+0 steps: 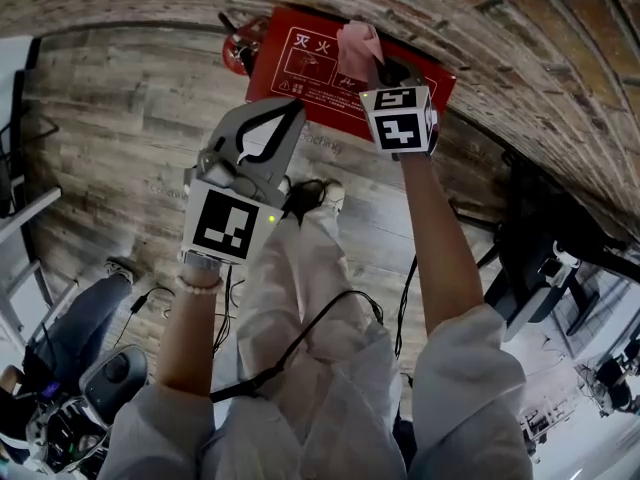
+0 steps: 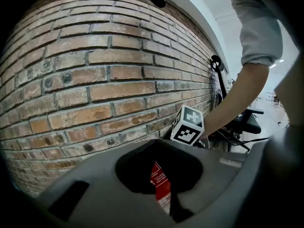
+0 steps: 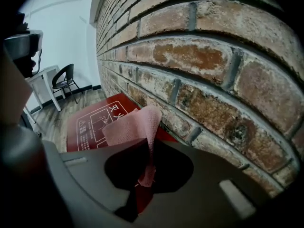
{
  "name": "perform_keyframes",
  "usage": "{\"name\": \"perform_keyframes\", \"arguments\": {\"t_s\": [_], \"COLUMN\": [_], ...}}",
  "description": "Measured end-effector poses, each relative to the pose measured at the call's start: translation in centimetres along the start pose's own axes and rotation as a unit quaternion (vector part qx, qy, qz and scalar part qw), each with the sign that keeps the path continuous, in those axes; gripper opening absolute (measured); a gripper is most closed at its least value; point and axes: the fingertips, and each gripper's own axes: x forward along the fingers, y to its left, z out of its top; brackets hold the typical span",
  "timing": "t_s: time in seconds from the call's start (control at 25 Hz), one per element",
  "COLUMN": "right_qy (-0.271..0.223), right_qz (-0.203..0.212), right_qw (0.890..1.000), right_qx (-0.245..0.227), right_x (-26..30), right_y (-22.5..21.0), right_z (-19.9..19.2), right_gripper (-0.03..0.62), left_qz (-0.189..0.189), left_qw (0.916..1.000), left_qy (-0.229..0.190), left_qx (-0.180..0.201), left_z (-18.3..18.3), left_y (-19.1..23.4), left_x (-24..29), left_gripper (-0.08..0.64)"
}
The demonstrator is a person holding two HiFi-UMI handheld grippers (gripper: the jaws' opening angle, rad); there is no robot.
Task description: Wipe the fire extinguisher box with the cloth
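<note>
The red box [image 1: 310, 78] was seen on the wooden floor [image 1: 130, 128], just ahead of both grippers, its far edge set against the brick wall [image 1: 480, 28]. Only its printed top face was shown; nothing of its inside could be made out.

The right gripper [image 1: 383, 66] was closed on the pink cloth [image 1: 357, 46]. In the right gripper view the cloth [image 3: 135, 127] was pinched between the jaws and bunched up beyond their tips, over the box [image 3: 90, 122] near its wall-side edge. Whether the cloth touched the top could not be told. The wall [image 3: 204, 65] was found close on that gripper's right.

The left gripper [image 1: 290, 110] was held near the box's front edge, apart from it, with its jaws drawn together and nothing gripped. Through the narrow slit between them a strip of the box [image 2: 161, 184] was seen.

Bare floor was left open to the left of the left gripper. Behind both grippers the room was taken up by the person's legs and shoes [image 1: 310, 196].
</note>
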Motion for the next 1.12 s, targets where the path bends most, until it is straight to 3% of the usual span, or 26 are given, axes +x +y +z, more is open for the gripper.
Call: {"name": "perform_keyframes", "arguments": {"t_s": [1.12], "right_qy": [0.023], "right_qz": [-0.075], "right_qw": [0.996], "right_qx": [0.039], "right_x": [-3.8], "right_y": [-6.8], "right_z": [-5.8], "right_gripper": [0.020], "left_qz": [-0.026], "left_qw": [0.9996], "left_qy": [-0.002], "left_qx": [0.011], "left_z": [0.9], "left_y": [-2.0], "left_x": [2.0], "left_gripper": [-0.003]}}
